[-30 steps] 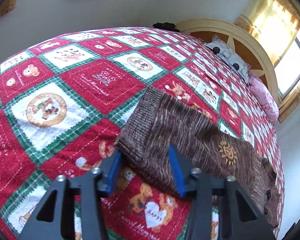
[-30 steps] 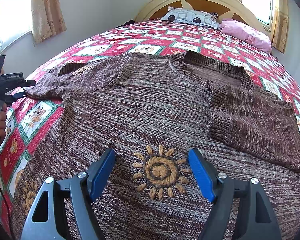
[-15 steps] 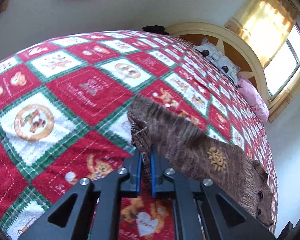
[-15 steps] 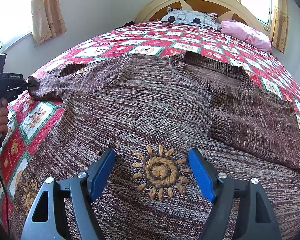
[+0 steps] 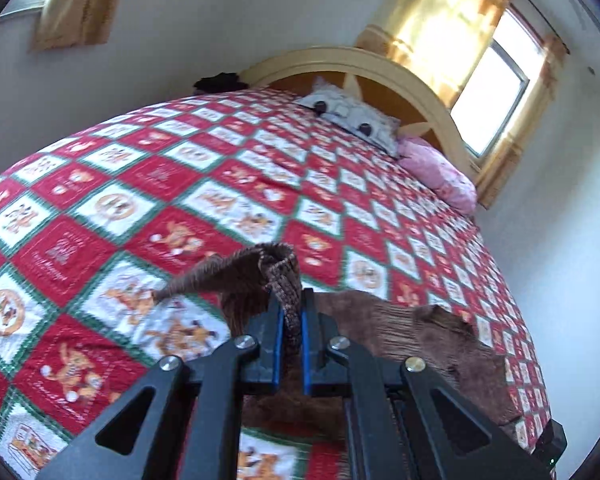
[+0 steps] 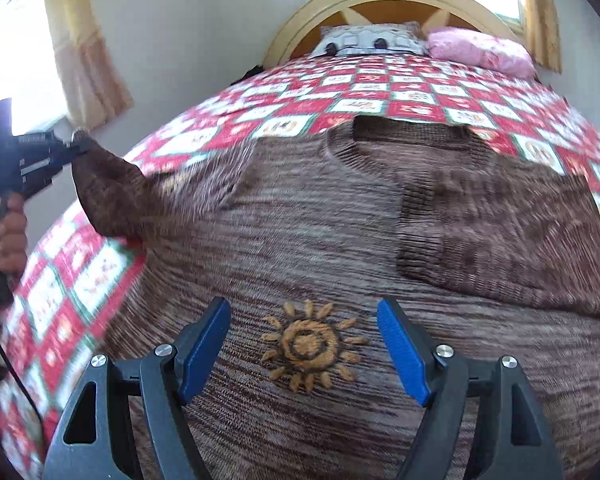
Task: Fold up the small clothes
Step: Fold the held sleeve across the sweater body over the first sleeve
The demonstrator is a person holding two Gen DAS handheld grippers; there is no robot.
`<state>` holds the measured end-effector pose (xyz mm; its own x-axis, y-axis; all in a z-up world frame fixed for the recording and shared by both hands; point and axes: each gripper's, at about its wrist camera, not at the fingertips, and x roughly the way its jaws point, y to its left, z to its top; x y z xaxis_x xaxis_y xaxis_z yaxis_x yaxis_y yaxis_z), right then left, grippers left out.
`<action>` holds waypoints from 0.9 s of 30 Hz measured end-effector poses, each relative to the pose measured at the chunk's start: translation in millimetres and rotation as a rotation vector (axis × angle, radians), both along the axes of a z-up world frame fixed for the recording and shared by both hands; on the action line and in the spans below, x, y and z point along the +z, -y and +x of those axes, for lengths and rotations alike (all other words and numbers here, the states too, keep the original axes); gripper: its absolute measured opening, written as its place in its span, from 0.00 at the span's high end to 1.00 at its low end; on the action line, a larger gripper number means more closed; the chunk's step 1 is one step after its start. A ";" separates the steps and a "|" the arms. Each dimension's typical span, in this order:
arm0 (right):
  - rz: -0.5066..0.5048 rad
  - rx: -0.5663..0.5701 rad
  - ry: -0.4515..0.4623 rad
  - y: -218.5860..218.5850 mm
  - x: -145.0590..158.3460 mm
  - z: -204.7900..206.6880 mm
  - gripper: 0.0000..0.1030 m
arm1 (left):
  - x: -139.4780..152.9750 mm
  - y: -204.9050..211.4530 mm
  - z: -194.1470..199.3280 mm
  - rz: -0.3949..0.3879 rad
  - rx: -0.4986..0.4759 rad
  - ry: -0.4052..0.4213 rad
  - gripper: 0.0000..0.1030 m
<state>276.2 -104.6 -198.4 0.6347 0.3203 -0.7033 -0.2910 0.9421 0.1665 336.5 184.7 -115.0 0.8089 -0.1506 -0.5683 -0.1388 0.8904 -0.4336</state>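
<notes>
A small brown knit sweater [image 6: 340, 248] with an orange sun motif [image 6: 310, 346] lies flat on the bed. Its right sleeve [image 6: 500, 232] is folded across the chest. My left gripper [image 5: 290, 312] is shut on the cuff of the left sleeve [image 5: 280, 276] and holds it lifted off the quilt; it also shows in the right wrist view [image 6: 66, 148], with the sleeve [image 6: 116, 196] pulled up. My right gripper [image 6: 304, 344] is open and empty, just above the sun motif.
The bed has a red, white and green patchwork quilt [image 5: 140, 208]. A grey pillow [image 6: 368, 40] and a pink pillow [image 6: 484, 52] lie by the curved wooden headboard [image 5: 360, 64]. Curtained windows [image 5: 496, 92] are on the walls.
My left gripper closed on the left sleeve cuff and lifted it up off the quilt. My right gripper stayed open over the sun motif, its view tilting up slightly.
</notes>
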 end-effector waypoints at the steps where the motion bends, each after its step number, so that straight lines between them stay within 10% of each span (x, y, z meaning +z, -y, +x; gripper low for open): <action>1: 0.012 -0.018 -0.001 4.8 2.8 -0.4 0.26 | 2.5 5.5 1.3 -0.002 -0.013 0.005 0.93; 27: 0.181 -0.132 -0.015 75.0 -9.9 -22.4 0.26 | 11.2 161.6 19.0 -0.061 -0.300 0.030 0.93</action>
